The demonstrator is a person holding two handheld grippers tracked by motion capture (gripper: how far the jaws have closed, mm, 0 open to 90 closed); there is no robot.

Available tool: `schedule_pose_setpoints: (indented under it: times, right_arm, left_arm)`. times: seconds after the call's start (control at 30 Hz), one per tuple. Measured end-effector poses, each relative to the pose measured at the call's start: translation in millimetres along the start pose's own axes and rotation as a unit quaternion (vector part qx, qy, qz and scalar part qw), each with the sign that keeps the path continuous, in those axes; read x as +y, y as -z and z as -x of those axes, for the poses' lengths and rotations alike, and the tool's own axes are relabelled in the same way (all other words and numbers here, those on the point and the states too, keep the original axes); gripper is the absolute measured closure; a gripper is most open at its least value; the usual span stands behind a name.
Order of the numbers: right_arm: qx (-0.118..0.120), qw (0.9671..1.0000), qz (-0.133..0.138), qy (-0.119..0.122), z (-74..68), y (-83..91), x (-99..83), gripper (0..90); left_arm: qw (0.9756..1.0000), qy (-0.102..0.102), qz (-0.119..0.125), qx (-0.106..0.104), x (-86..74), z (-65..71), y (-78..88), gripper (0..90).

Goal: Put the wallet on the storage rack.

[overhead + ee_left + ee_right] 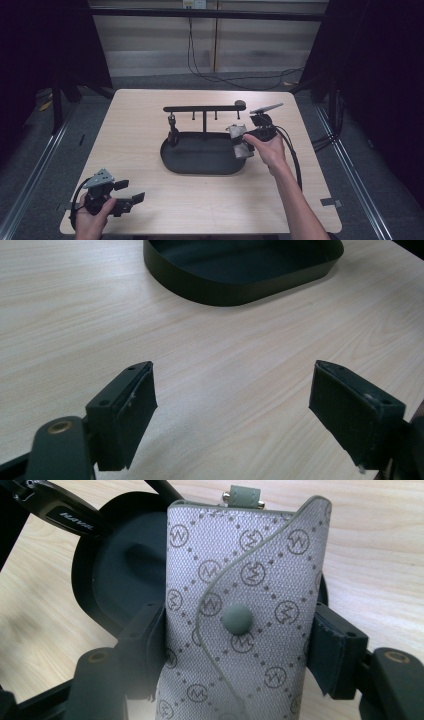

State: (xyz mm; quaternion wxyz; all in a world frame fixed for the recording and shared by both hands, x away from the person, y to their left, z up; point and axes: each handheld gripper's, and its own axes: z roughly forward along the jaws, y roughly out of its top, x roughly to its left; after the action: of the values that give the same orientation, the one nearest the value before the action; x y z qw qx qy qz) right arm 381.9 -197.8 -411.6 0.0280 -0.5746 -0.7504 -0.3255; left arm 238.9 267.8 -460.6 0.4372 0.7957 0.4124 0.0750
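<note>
A grey patterned key pouch [240, 615] with a round snap button fills the space between the jaws of my right gripper [235, 645], which is shut on it. In the high view that right gripper [243, 141] holds the pouch [239, 140] over the right end of the black oval tray [200, 167]. A black rail with small hooks [202, 108] stands on a post at the tray's back edge. My left gripper [131, 192] rests near the table's front left corner, open, with bare wood between its pads [127, 415].
The black tray's rim [235, 292] lies ahead of the left gripper. A dark keyring-like item [173, 131] hangs from the rail's left hook. Cables trail off the table's right side and across the floor behind. The table's edges are close to the left hand.
</note>
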Motion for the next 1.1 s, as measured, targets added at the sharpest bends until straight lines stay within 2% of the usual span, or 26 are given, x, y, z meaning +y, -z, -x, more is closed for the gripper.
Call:
schedule_pose_setpoints:
  times: [0.23,0.77,1.1]
  right_arm:
    - [-0.002,0.9999,-0.005,-0.009,2.7,-14.7,-3.6,32.7]
    - [-0.004,0.9999,-0.01,-0.009,-1.7,-42.5,-3.2,32.7]
    - [-0.022,0.9993,-0.029,-0.007,0.6,-57.9,-6.5,32.5]
  left_arm:
    - [1.0,0.0,0.002,-0.003,0.0,-1.0,1.1,18.7]
    - [1.0,-0.001,0.001,-0.002,0.0,0.2,0.0,18.7]
    - [1.0,-0.001,0.001,-0.005,0.1,0.2,-0.2,18.7]
